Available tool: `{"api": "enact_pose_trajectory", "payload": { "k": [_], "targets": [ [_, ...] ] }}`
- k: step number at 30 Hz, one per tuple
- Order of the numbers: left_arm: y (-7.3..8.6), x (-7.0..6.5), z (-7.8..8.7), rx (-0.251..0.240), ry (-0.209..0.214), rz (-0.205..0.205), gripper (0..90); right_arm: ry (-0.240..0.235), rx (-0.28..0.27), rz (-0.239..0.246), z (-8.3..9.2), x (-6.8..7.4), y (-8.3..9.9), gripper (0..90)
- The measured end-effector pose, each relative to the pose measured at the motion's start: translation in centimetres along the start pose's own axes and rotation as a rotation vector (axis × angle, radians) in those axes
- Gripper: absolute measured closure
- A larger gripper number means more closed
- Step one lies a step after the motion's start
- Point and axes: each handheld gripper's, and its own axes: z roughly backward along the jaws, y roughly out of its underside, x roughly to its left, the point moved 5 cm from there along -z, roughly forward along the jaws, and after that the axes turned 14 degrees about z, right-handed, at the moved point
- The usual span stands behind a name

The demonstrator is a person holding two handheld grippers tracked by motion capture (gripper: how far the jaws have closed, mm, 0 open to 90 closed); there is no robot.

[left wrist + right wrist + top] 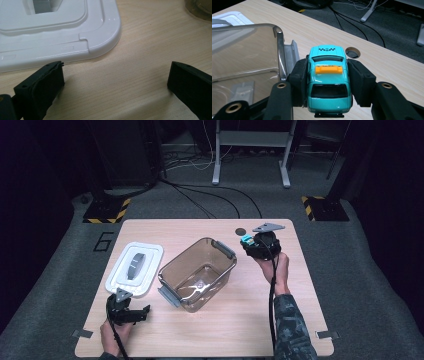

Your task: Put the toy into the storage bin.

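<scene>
High view: right gripper (248,243) near far right part of pale wooden surface (225,330), pinching small teal toy taxi car (246,239), lifted off surface, just beside far end of see-through brown plastic box (197,274). Box sits mid surface. Flat white plastic lid (135,269) lies left of box. Left gripper (137,314) near front left corner, below lid.

Left gripper view: jaws wide apart, nothing between them, just wood. White lid corner (100,30) close ahead.

Right gripper view: jaws squeeze both sides of taxi (328,80), orange roof sign up. Box (244,62) on left, grey handle beside car.
</scene>
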Motion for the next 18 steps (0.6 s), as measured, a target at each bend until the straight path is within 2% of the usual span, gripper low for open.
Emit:
{"api": "enact_pose_trajectory", "payload": {
  "k": [11, 18],
  "targets": [
    [0.0, 0.0, 0.0, 0.004, 0.000, -0.001, 0.4, -0.018, -0.022, 0.016, 0.1, 0.6, -1.5, 52.7],
    [0.0, 0.0, 0.0, -0.002, -0.002, -0.001, 0.4, -0.037, -0.037, 0.039, 0.0, 1.6, -2.9, 52.7]
  ]
}}
